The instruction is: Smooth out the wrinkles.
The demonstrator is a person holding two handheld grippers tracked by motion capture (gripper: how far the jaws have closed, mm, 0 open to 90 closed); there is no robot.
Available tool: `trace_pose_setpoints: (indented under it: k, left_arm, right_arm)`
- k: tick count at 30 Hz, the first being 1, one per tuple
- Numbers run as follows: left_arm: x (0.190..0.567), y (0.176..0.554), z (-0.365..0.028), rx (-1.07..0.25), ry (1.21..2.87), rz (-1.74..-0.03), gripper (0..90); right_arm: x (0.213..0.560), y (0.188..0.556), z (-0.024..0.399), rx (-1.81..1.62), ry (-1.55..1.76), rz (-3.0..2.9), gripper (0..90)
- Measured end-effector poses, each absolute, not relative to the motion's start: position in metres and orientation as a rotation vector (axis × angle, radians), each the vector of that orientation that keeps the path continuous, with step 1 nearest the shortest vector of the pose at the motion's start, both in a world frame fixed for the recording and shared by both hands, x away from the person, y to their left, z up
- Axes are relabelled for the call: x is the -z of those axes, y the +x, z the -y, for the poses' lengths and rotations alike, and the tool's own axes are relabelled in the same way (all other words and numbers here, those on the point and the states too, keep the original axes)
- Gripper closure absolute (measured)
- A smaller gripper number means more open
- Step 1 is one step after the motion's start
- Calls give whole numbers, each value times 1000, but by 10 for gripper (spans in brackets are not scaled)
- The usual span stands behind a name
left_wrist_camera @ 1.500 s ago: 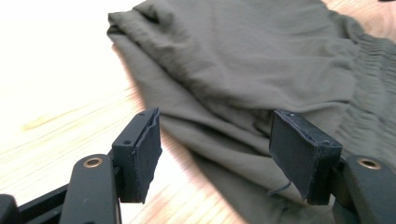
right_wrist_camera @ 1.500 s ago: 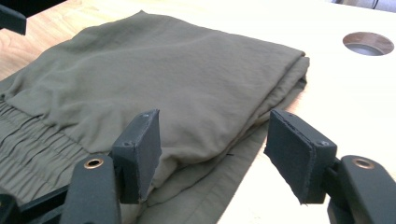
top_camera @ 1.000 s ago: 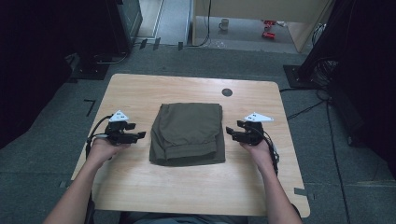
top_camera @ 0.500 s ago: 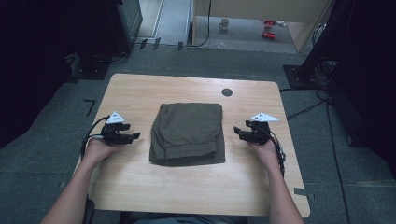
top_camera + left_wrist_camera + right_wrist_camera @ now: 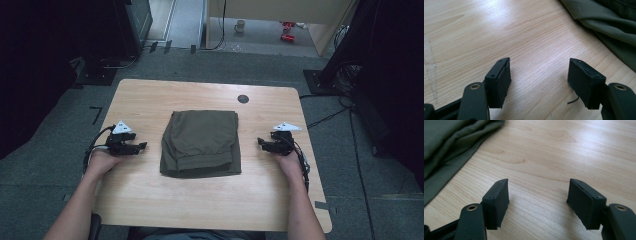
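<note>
Both released, the left tool (image 5: 143, 146) and right tool (image 5: 260, 143) have drawn outward from the folded olive garment (image 5: 202, 143), which has stayed put.

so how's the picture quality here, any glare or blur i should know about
High view: soft and low in detail, room edges nearly black, the table evenly lit, the folded green garment dark but readable. Left gripper view: a pale glare patch on the wood near the top, fingers sharp, cloth in the corner slightly soft. Right gripper view: even light, fingers sharp, faint shadows under them.
</note>
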State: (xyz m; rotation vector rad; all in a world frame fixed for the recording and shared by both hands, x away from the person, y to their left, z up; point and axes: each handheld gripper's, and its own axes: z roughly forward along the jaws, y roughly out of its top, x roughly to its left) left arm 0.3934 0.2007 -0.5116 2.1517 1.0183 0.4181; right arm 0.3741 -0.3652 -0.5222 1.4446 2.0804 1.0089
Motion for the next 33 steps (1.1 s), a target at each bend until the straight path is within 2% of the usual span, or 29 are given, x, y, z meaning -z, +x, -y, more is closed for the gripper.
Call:
trace_pose_setpoints:
  k: [3,7,9,33]
  left_arm:
    - [514,393,-202,-435,2140,-1012,311]
    - [517,392,-202,-452,2116,-1022,256]
    - [517,392,-201,-454,2114,-1027,253]
    - [517,392,-199,-464,2106,-1056,231]
  right_arm:
    - [523,374,366,-1007,1430,-2080,328]
    - [523,375,363,-980,1419,-2090,250]
    - [524,375,361,-973,1411,-2102,225]
    - [524,375,356,-959,1417,-2106,170]
